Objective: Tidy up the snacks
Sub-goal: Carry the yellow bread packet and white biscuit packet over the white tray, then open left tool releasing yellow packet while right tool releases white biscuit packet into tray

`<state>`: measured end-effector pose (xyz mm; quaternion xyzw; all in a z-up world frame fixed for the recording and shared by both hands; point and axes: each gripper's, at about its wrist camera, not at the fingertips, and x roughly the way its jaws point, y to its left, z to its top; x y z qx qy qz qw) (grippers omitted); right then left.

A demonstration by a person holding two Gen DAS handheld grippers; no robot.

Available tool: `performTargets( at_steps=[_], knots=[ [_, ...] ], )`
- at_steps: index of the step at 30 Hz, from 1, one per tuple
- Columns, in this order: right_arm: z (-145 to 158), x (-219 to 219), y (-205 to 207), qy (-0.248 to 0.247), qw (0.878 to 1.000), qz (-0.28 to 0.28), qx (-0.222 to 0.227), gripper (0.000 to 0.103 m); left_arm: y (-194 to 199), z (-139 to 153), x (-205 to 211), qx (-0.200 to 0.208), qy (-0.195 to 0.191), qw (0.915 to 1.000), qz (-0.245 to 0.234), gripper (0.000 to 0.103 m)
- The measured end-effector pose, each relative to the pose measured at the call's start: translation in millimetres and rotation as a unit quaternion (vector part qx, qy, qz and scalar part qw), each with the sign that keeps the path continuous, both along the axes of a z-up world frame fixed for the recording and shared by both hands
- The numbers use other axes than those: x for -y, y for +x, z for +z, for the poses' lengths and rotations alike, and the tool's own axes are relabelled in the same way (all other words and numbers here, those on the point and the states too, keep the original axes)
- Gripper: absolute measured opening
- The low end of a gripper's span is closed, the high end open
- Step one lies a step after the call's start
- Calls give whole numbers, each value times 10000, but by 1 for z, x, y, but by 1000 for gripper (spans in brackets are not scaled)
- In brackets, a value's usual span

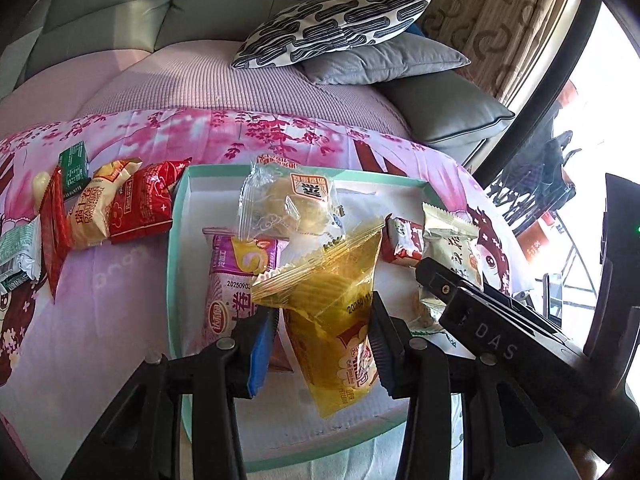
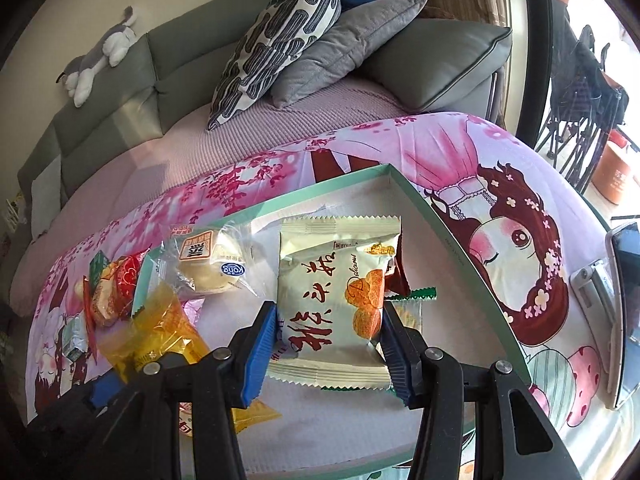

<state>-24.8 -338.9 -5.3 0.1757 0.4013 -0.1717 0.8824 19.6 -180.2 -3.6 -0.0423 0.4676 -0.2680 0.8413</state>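
A shallow teal-rimmed box [image 1: 176, 216] [image 2: 448, 236] lies on the pink printed cloth. My left gripper [image 1: 320, 344] is shut on a yellow transparent snack packet [image 1: 340, 312] and holds it over the box. My right gripper [image 2: 330, 344] is shut on a cream packet with red characters [image 2: 336, 296] over the box's right half. In the box lie a clear-wrapped round pastry [image 1: 296, 204] [image 2: 212, 268], a purple swiss-roll packet [image 1: 236, 276] and a small red-and-white packet [image 1: 404, 240]. The right gripper's body [image 1: 500, 332] shows in the left wrist view.
Left of the box lie several loose snacks: red packets [image 1: 144, 208], a cream roll packet [image 1: 100, 212], a green box [image 1: 74, 168] and a green-white packet [image 1: 18, 252]. Behind is a sofa with cushions [image 2: 280, 40]. A phone [image 2: 624, 312] lies at the right.
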Motion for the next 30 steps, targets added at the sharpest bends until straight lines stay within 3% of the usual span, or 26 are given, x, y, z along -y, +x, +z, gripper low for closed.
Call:
performTargets(
  at_steps=[9,16,30],
  knots=[
    [-6,0,2,16,9999,4,-123,53,2,-4,-1,-83,12,10000,28,46],
    [-6,3,1,-40,9998,-117,-180,54,3,-3,-3,-110,6,9999,62,58],
    [4,5,-4,-98,9997,-201,-56,56,0,20,-16,118,-142,9996,214,60]
  ],
)
